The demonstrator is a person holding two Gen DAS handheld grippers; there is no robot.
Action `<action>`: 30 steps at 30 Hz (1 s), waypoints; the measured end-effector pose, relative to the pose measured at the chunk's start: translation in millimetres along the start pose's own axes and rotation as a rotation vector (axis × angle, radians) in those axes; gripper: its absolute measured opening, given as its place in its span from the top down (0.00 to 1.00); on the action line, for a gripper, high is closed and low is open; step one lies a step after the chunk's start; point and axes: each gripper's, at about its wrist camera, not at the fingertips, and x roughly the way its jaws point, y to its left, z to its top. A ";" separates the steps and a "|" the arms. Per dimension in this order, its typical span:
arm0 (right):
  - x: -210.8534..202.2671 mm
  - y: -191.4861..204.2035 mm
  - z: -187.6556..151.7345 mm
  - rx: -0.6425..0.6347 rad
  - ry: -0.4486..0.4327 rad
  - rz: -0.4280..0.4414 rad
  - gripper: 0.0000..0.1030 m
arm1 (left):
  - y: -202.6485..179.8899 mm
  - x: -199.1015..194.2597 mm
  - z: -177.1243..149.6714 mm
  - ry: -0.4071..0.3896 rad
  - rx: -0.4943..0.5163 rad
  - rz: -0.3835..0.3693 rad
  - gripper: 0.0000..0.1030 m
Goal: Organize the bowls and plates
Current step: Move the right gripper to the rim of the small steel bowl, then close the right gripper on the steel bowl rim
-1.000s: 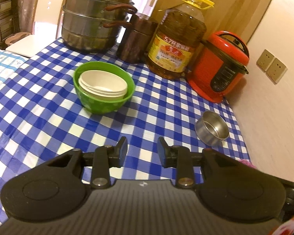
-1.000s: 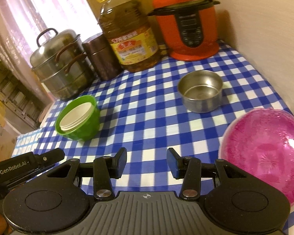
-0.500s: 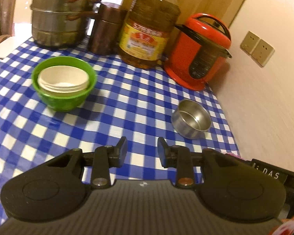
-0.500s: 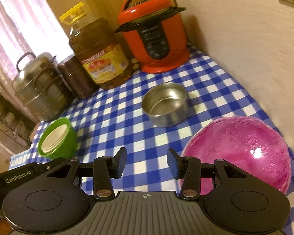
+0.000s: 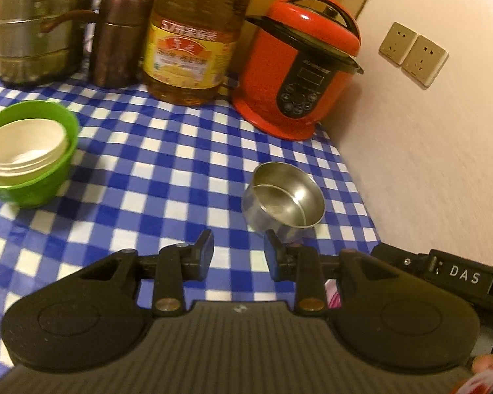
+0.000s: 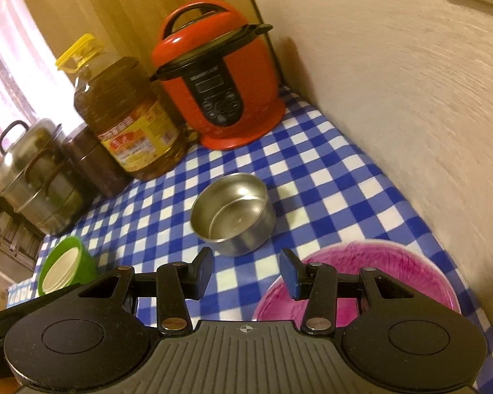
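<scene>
Bowls on a blue checked table, with two empty grippers above its near edge.

Steel bowl (image 6: 233, 213) sits upright, mouth up, near the table's (image 5: 167, 151) right edge, round with no long axis. Pink bowl (image 6: 361, 262) sits upright at the near right corner, just beside the steel one. Green bowl (image 5: 33, 157), mouth up, holds nested white bowls (image 5: 23, 144) and sits toward the left edge, well apart from the others. Along the far edge stand a steamer pot (image 5: 33, 32), a brown canister (image 5: 118, 42), an oil jug (image 5: 194, 42) and a red cooker (image 5: 299, 78) in the corner by the wall. Left gripper (image 5: 238, 249) has its fingers partly apart, grasping nothing; the steel bowl lies just beyond its right finger. Right gripper (image 6: 246, 269) is a little wider, also grasping nothing, with its right finger over the pink bowl's rim.
</scene>
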 end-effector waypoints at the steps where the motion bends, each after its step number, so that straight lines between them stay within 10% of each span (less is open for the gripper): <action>1: 4.1 -2.5 2.9 0.001 0.002 -0.002 0.56 | -1.5 5.6 1.6 0.003 -0.001 -0.004 0.72; 30: 130.5 -25.1 56.8 -0.049 0.123 0.012 0.56 | 4.3 139.4 38.4 0.089 -0.027 -0.064 0.73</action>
